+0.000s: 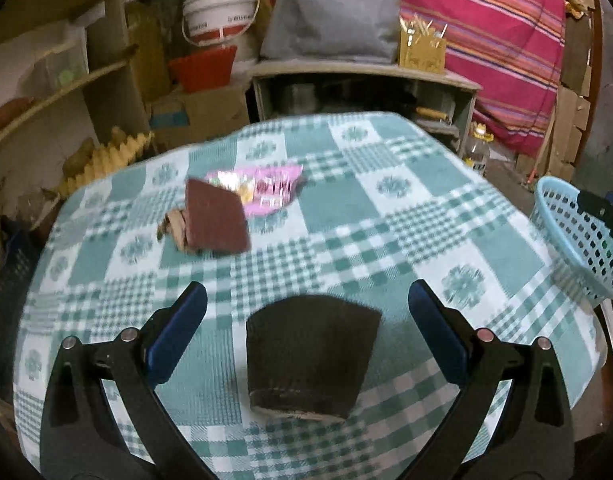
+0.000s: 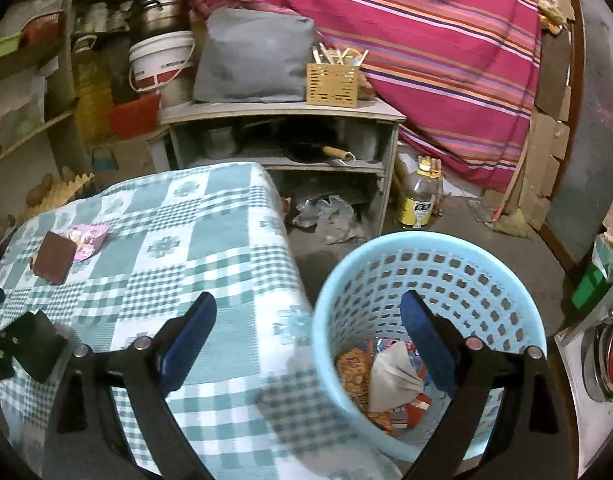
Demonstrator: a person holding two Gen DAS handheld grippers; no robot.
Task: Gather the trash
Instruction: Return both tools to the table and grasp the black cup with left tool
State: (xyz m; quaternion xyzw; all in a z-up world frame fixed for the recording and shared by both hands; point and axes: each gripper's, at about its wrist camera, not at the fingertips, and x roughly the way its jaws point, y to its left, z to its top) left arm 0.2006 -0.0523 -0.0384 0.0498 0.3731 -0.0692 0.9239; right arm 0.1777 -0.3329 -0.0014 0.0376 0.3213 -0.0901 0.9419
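Trash wrappers (image 2: pixel 386 380) lay in the perforated light-blue plastic basket (image 2: pixel 486 280) beside the bench's (image 2: pixel 226 220) edge, under the released, empty right gripper (image 2: pixel 308 334), while the left gripper (image 1: pixel 308 314) gaped around a dark brown card piece (image 1: pixel 306 356), not yet pinching it.

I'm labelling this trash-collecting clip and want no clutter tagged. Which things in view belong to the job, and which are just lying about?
Job:
- dark brown scrap between the open left gripper fingers
- brown scrap
- pink wrapper
- blue basket, already holding wrappers
- open right gripper

Lying about:
- white bucket
- grey cushion
- bottle
- striped blanket
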